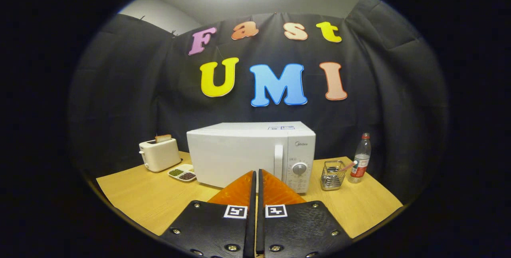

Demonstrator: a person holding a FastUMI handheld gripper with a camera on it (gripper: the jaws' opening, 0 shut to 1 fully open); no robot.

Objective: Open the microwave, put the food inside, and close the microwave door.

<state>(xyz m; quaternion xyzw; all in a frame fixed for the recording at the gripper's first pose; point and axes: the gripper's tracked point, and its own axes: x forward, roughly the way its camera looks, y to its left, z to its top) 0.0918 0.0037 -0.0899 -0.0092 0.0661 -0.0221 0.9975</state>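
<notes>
Gripper view: your tongs [256,176] are pressed together, only a thin slit between the tips, nothing held. The microwave [239,154] sits straight ahead of them on the wooden tabletop [147,198], door closed. Its upright bar handle [278,162] stands just right of the tips, long axis vertical; you'd likely need to spread the tongs to get around it. Smooth white boxy case, round dial [300,168] further right. Left of it, a divided dish of food [183,173] and a toaster [159,154]; right, a wire basket [332,175] and a clear bottle [360,158].
</notes>
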